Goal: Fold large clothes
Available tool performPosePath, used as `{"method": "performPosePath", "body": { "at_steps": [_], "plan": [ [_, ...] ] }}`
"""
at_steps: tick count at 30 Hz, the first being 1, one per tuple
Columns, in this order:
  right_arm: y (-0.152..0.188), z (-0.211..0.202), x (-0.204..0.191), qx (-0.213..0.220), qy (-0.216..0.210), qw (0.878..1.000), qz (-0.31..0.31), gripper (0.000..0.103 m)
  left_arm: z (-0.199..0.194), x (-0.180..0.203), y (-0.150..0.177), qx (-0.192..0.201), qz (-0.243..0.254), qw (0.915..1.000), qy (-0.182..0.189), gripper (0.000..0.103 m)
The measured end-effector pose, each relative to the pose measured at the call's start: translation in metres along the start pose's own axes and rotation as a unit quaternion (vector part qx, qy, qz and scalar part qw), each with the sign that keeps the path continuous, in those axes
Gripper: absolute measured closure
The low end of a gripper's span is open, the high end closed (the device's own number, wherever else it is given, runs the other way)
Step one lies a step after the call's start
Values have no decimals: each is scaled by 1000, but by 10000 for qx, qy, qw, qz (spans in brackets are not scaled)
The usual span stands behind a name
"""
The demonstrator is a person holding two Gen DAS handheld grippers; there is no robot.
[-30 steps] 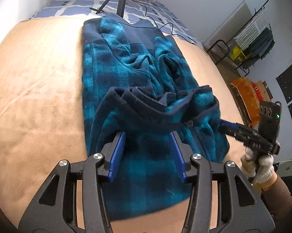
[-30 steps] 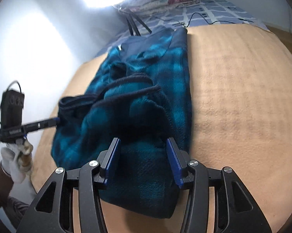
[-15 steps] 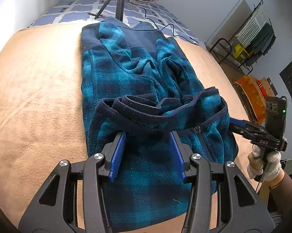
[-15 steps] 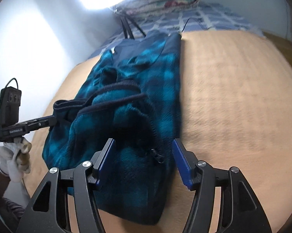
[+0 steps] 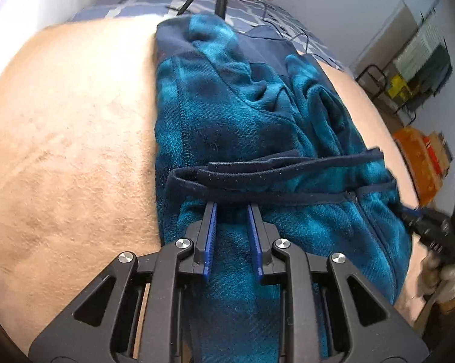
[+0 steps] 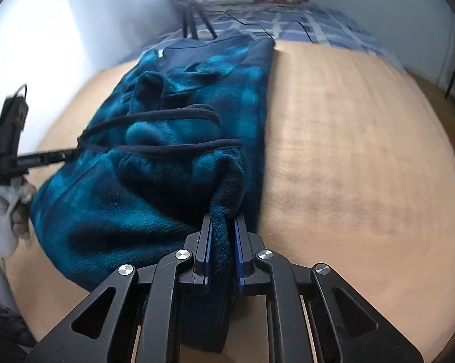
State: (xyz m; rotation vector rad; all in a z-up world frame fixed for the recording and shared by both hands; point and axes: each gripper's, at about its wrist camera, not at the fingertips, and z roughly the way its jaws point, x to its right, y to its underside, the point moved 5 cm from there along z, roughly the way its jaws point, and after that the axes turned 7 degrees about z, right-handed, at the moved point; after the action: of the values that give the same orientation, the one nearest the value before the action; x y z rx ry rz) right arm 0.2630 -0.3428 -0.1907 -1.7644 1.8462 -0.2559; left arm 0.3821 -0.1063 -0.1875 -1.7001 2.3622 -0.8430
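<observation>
Gripping both near corners, slip risk

Left tool and right tool are each clamped on a bunch of the fleece jacket. Thick pile could pull out of either bite mid-lift (uneven pull would skew the fold). Jacket: teal-navy plaid, rumpled, hem already doubled back, lying lengthwise on the tan blanket over the bed.

Black gripper frames, blue-lined jaws, silver screws, white glove.
</observation>
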Motion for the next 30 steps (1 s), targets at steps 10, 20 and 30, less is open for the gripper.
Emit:
{"method": "performPosePath", "body": {
  "at_steps": [10,20,30],
  "plan": [
    [-21,-39,-33,794,473,9943,-524,85,-56,43,11,389,532,9978,116,80],
    [-25,0,-46,556,716,9932,-726,85,-17,60,34,-85,955,9954,11,80],
    [-26,15,-32,185,464,9975,-498,86,-30,51,20,-40,828,9958,384,77]
  ]
}}
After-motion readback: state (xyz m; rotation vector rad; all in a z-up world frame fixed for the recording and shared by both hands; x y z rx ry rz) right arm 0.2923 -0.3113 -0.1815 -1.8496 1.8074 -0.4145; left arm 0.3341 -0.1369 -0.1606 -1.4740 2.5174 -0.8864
